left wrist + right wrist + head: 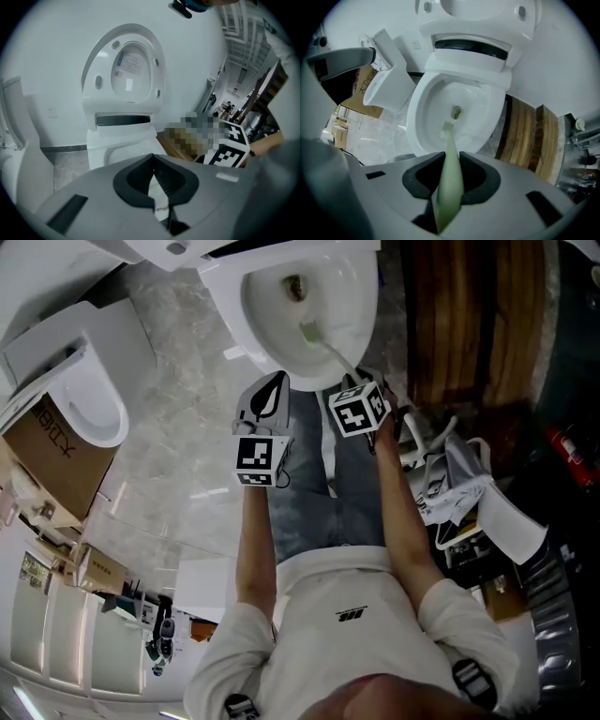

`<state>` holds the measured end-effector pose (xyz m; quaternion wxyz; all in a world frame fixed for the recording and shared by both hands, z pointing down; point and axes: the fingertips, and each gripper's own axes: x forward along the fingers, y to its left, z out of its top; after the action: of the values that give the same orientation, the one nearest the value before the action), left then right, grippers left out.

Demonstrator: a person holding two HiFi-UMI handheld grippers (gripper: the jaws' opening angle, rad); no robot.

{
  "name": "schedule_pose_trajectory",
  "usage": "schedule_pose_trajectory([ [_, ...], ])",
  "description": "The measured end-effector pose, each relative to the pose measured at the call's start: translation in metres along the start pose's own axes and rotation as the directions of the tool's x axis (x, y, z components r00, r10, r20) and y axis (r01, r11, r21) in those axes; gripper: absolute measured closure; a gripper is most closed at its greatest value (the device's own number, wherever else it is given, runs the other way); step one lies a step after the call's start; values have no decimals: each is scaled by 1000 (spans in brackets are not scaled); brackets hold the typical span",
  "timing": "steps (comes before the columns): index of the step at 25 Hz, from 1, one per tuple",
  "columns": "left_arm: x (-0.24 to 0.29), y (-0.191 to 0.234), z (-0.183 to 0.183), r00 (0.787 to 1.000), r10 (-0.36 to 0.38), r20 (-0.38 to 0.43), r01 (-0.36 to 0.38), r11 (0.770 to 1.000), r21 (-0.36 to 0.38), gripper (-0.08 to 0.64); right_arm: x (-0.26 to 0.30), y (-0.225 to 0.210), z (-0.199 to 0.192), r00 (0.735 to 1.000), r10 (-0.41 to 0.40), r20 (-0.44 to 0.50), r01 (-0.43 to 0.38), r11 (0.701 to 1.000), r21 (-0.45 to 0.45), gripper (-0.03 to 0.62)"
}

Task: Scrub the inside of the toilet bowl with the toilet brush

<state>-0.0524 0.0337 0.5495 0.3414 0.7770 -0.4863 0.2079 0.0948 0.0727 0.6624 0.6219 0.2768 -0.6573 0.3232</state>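
The white toilet bowl (267, 329) stands open at the top of the head view, its lid (126, 65) raised. A pale green toilet brush (323, 343) reaches down into the bowl, its bristle head (448, 126) resting on the near inner wall below the drain hole. My right gripper (354, 381) is shut on the brush handle (451, 178), just over the bowl's front rim. To its left, my left gripper (275, 382) hovers near the rim with its jaws closed together on nothing (153, 158).
A second white toilet (80, 395) and a cardboard box (56, 456) stand at the left. Wooden panels (459, 315) lean at the right of the bowl. Bags and clutter (459, 484) crowd the floor at the right.
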Motion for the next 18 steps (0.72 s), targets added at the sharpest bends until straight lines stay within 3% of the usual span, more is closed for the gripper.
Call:
schedule_pose_trajectory([
  [10,-56,-30,66,997,34,76,-37,999,39,549,-122,-8,20,973,-12,229,10,1000,11,506],
  [18,-114,-56,133,985,62,161,-72,996,59,549,-238,-7,43,903,-25,429,35,999,-15,507],
])
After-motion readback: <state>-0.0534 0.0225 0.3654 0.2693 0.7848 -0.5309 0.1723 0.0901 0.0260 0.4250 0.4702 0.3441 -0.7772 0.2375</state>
